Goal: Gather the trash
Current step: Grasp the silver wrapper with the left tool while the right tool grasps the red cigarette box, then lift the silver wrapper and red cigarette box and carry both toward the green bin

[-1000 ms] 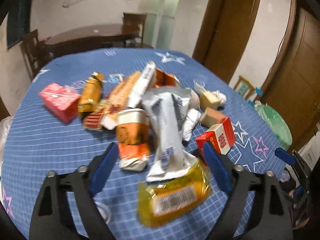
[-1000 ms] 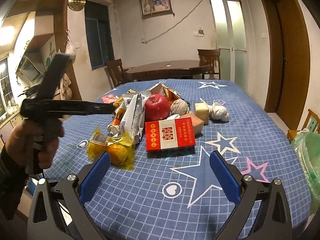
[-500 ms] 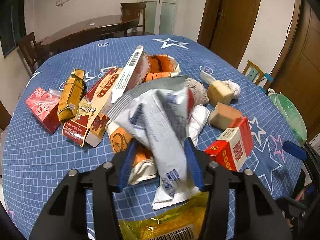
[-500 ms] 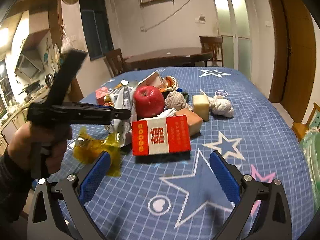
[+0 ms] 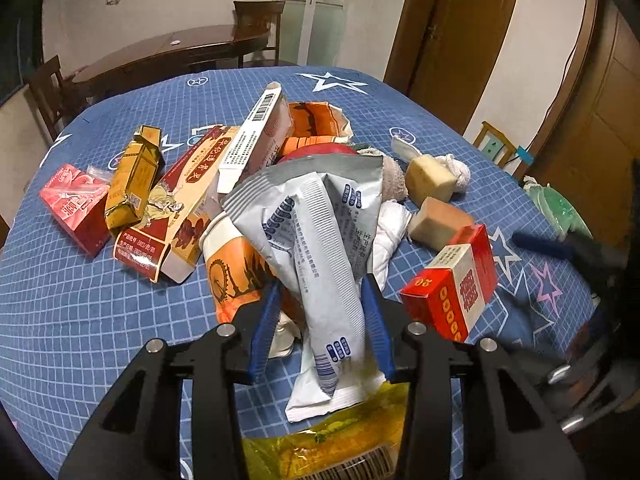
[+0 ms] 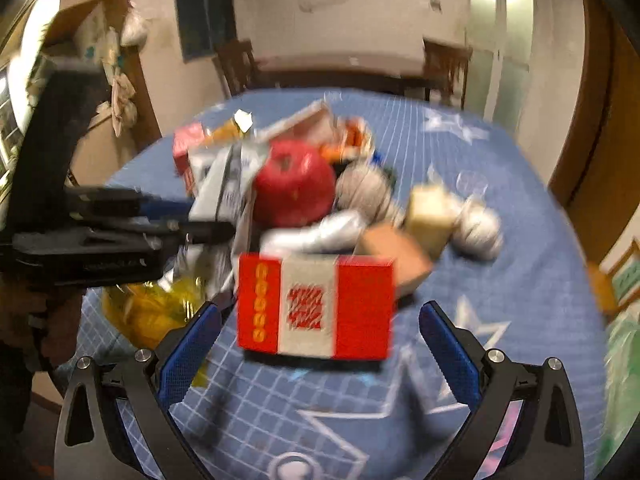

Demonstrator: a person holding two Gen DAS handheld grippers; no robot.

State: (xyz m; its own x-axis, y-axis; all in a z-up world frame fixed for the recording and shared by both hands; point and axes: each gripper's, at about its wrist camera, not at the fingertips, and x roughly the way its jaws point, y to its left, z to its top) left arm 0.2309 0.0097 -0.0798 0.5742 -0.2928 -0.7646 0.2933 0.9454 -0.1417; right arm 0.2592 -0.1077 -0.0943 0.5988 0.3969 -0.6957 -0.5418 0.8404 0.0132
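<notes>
Left wrist view: the left gripper (image 5: 322, 312) is closing, its blue pads pinching a white wrapper (image 5: 320, 236) at frame centre, amid litter on a blue star-print tablecloth (image 5: 60, 320); a dark dining table (image 5: 168, 54) stands upper left.

Right wrist view, blurred: the right gripper (image 6: 320, 344) stands wide, a red box (image 6: 314, 306) between its fingers, untouched.

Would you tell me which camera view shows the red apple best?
The right wrist view: the red apple sits in the open atop the pile, though motion-blurred. In the left wrist view only a red sliver shows behind the grey wrapper.
</notes>
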